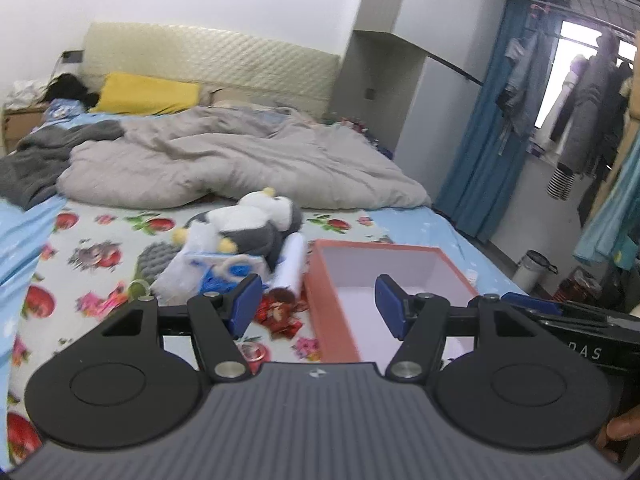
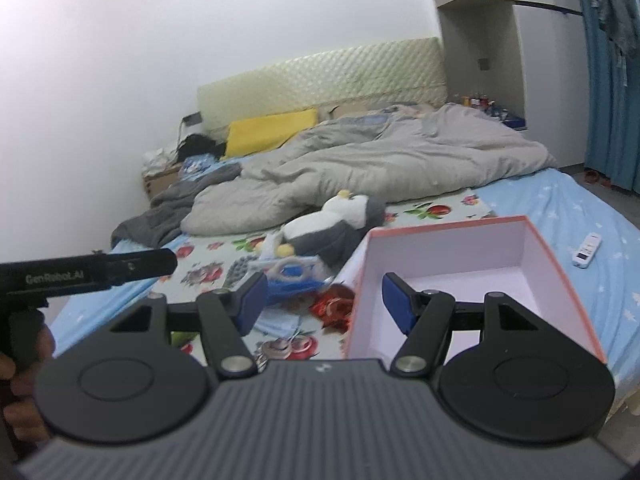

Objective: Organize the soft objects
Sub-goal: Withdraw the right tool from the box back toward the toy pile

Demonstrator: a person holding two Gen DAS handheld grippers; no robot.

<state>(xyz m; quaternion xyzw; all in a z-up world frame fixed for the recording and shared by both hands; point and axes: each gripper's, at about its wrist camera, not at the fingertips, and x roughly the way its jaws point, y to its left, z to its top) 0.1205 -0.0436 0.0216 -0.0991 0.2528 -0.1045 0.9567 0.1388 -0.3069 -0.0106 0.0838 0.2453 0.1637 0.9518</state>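
The plush penguin [image 1: 256, 224] lay on the bed [image 1: 96, 248], just left of the empty pink box [image 1: 384, 272], atop a blurred heap of blue-and-white items [image 1: 216, 268]. Both the left tongs [image 1: 316, 306] and the right tongs [image 2: 324, 302] stood apart, gripping nothing. A careless pinch might drag neighbouring clutter along. The heap's contents were hard to make out.
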